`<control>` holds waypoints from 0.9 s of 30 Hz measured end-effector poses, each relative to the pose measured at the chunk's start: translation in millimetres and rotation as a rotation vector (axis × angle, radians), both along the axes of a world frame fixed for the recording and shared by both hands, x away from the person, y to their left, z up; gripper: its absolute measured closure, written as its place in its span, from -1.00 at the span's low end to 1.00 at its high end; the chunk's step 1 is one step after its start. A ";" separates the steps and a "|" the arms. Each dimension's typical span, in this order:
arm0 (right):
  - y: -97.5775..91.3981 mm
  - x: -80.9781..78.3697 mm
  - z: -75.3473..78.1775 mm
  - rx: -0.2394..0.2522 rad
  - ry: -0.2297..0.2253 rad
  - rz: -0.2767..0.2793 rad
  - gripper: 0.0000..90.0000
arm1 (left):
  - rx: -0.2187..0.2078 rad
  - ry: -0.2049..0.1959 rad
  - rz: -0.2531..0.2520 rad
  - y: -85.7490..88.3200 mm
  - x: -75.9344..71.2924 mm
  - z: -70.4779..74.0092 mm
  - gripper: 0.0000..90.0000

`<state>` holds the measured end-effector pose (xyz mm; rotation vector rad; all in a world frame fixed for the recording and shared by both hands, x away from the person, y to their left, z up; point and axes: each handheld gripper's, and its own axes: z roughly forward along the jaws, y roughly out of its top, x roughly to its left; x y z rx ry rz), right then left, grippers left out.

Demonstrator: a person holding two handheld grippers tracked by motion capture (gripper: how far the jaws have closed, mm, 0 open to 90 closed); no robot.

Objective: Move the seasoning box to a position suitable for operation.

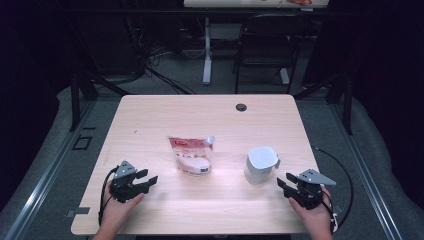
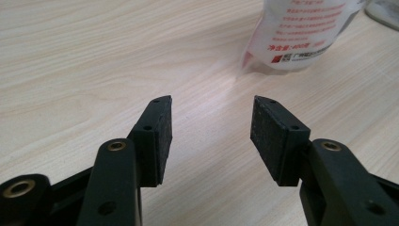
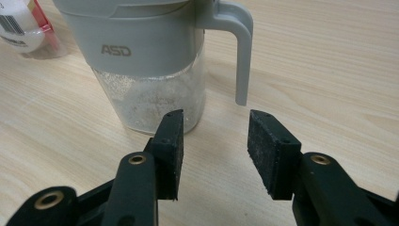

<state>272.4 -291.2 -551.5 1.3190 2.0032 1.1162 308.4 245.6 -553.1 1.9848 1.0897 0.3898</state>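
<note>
Counter: pouch centre, lidded jug right. Left gripper and right gripper flank them, jaws wide apart, empty, likely staged for pickup.

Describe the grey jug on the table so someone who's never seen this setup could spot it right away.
On the light wooden table, look right of centre, just ahead of the right gripper. The jug stands upright there: grey lid and handle, clear lower body. The pouch beside it is soft, red and white.
</note>
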 end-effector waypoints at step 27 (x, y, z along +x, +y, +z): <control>24.3 -14.6 18.3 0.015 -0.099 0.084 0.36 | -0.036 -0.018 -0.024 -8.5 -8.0 10.2 0.34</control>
